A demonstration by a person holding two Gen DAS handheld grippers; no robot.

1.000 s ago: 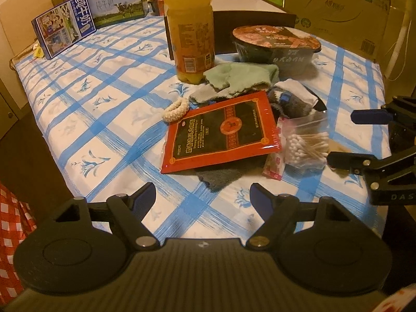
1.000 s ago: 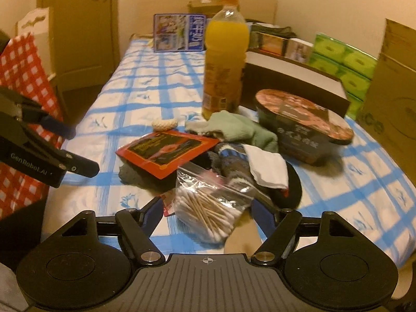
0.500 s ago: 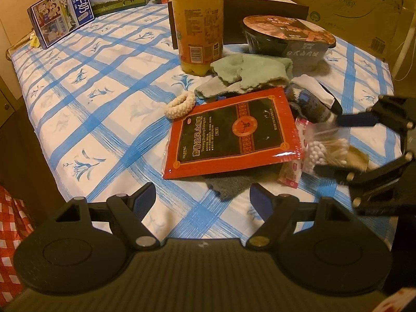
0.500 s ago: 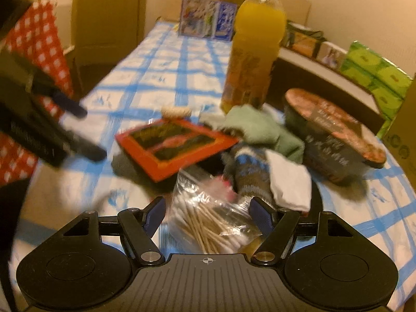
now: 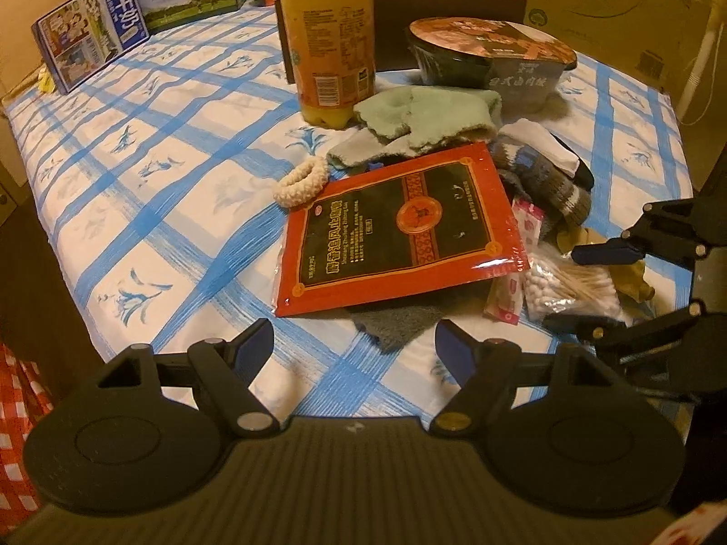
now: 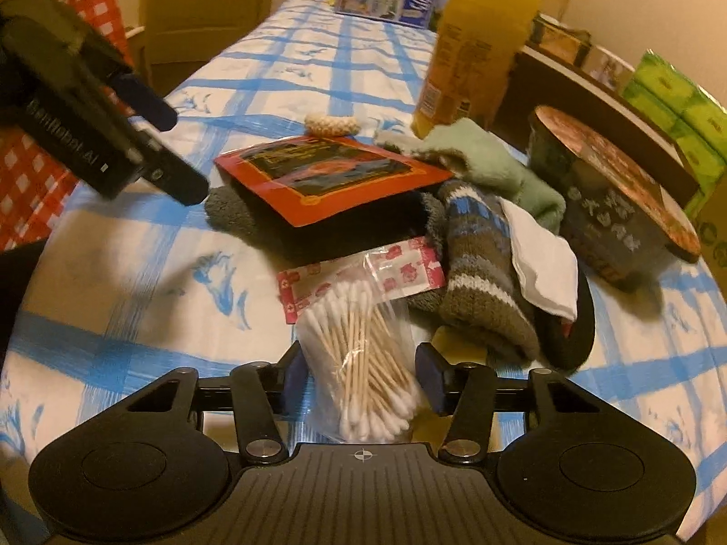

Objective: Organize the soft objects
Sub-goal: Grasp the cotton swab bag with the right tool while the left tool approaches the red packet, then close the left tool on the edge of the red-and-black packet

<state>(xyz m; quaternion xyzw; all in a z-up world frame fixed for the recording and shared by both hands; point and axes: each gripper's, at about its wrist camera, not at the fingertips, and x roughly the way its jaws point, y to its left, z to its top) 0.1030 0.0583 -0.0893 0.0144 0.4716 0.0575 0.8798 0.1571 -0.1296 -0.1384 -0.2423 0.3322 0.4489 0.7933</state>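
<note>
Right gripper [image 6: 361,374], jaws spread, now advanced to straddle the bag of cotton swabs [image 6: 363,372] beside the striped sock [image 6: 481,281], grasp judged imminent; left gripper [image 5: 354,345] released, empty, holding off; grey cloth [image 5: 395,320] mostly hidden under the red packet [image 5: 400,227].

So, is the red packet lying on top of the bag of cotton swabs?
No. The red packet rests on a dark grey cloth, and the bag of cotton swabs lies apart, between the right gripper fingers.
</note>
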